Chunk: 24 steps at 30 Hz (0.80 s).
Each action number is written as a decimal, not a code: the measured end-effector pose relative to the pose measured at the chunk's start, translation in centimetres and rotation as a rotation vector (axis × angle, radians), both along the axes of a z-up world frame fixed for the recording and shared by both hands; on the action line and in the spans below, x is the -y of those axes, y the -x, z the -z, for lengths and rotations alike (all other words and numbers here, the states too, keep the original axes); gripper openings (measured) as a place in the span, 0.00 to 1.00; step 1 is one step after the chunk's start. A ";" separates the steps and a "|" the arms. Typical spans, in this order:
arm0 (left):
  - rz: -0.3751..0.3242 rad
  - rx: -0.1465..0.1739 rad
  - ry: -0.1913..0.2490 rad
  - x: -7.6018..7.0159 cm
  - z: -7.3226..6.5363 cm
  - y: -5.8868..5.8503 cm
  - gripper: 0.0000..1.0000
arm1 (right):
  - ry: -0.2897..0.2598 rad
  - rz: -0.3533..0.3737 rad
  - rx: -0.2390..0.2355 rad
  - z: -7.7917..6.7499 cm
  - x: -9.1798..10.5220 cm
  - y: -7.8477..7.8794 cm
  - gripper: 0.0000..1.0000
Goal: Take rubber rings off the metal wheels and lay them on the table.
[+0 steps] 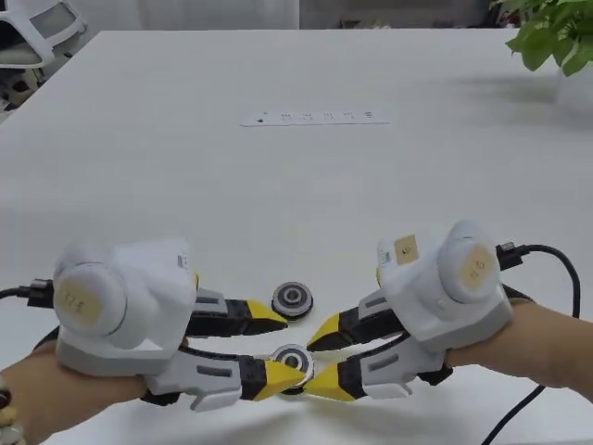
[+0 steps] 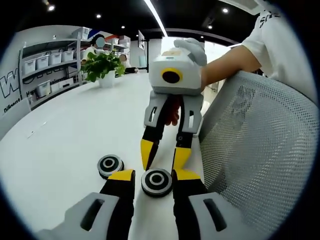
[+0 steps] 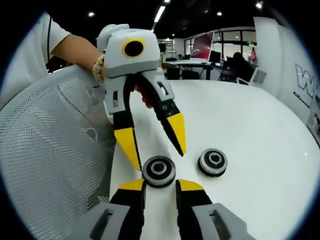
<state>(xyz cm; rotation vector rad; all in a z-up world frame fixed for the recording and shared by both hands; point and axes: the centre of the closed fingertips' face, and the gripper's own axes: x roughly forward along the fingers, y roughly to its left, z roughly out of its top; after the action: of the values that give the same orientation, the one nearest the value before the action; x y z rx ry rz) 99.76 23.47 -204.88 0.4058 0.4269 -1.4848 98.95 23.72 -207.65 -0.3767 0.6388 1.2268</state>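
Two small metal wheels with black rubber rings lie flat on the white table (image 1: 306,185). The near wheel (image 1: 293,360) lies between the yellow fingertips of both grippers, which face each other. My left gripper (image 1: 278,344) comes in from the left, open, with its jaws either side of this wheel (image 2: 156,182). From the right, my right gripper (image 1: 321,360) is open too, its tips level with the wheel's (image 3: 159,171) edge. The second wheel (image 1: 292,298) lies free just beyond them and appears again in both gripper views (image 2: 110,165) (image 3: 212,161).
A white strip (image 1: 313,118) with small marks lies mid-table, far from the wheels. A green plant (image 1: 556,37) stands at the back right corner. A black cable (image 1: 561,278) trails from the right gripper. A mesh chair back (image 2: 260,145) stands close to the table's near edge.
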 end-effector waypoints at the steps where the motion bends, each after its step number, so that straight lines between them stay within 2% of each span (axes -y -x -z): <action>1: 0.003 -0.001 -0.008 0.0 0.2 0.0 0.23 | -0.003 0.001 -0.002 0.0 0.0 0.0 0.21; 4: 0.003 -0.008 -0.015 -0.1 0.5 0.0 0.17 | -0.001 0.001 -0.006 0.0 0.0 0.0 0.20; 7: 0.007 0.008 -0.012 -0.1 0.4 0.0 0.13 | -0.001 -0.002 -0.005 0.0 0.1 0.1 0.19; 11: 0.002 -0.019 -0.014 -0.1 0.6 0.0 0.13 | -0.002 0.001 -0.010 0.0 0.1 0.1 0.18; 15: 0.016 -0.004 -0.043 -0.4 1.2 0.2 0.13 | -0.005 -0.002 -0.013 0.0 -0.1 0.2 0.19; 18: 0.024 0.013 -0.040 -0.3 1.1 0.1 0.13 | -0.003 0.002 -0.011 0.0 -0.1 0.1 0.19; 20: 0.043 0.051 -0.044 -0.2 1.2 0.0 0.12 | -0.003 0.002 -0.009 0.0 -0.1 0.1 0.19; 22: 0.043 0.027 -0.036 -0.2 1.2 0.2 0.10 | -0.003 0.002 -0.008 0.0 -0.2 0.1 0.20; 24: 0.045 0.043 -0.032 -0.1 1.2 0.2 0.09 | -0.002 0.001 -0.005 0.0 -0.2 0.0 0.20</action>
<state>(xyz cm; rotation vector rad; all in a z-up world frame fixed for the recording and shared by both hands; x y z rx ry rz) 99.57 23.62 -206.13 0.4745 0.4103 -1.5113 98.93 23.96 -207.68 -0.3719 0.6415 1.2277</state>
